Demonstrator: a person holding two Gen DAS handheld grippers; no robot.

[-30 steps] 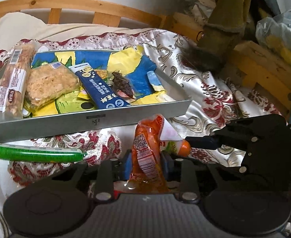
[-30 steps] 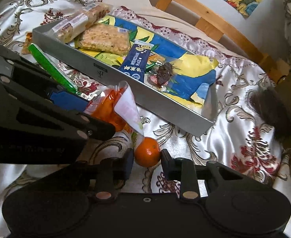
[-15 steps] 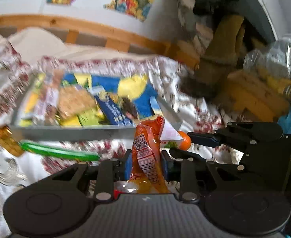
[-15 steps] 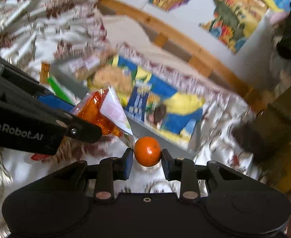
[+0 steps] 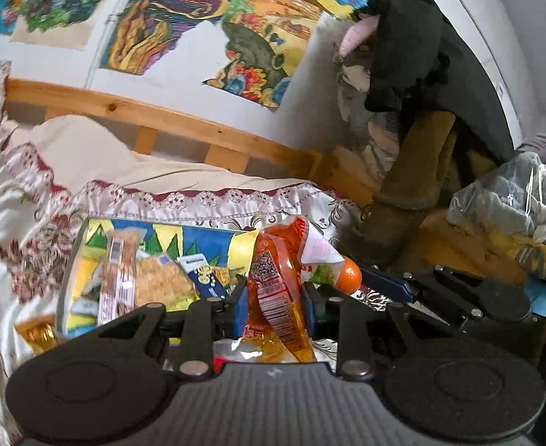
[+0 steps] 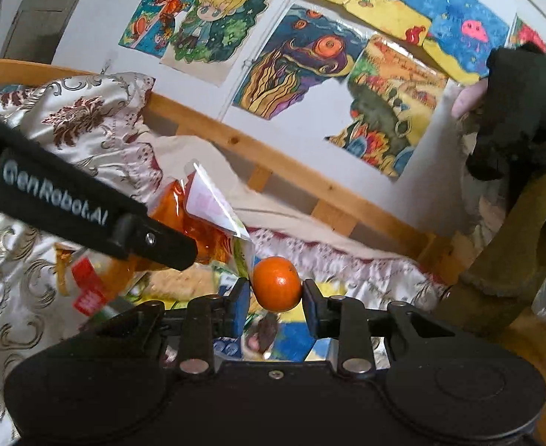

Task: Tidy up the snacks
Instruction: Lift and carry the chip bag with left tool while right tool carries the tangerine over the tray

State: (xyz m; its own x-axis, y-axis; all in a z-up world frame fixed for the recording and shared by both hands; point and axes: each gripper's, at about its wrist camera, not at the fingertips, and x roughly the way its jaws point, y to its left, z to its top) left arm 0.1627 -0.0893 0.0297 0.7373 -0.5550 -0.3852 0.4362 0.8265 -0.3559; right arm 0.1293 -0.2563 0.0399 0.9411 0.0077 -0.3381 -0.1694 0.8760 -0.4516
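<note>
Carrying both snacks over the tray (image 5: 64,290) on the bed calls for steady wrists — left gripper (image 5: 275,303) clenched on the orange packet (image 5: 273,282), right gripper (image 6: 276,299) grasping the mandarin (image 6: 277,283) — lower each inside the rim before letting go.

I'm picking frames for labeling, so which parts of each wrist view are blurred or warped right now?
Left wrist view: the tray and its snacks are smeared, while the orange packet in the left gripper stays sharp; fisheye bends the wooden bed rail. Right wrist view: the tangerine in the right gripper is crisp, the bedding and tray below blurred, corners dark.
</note>
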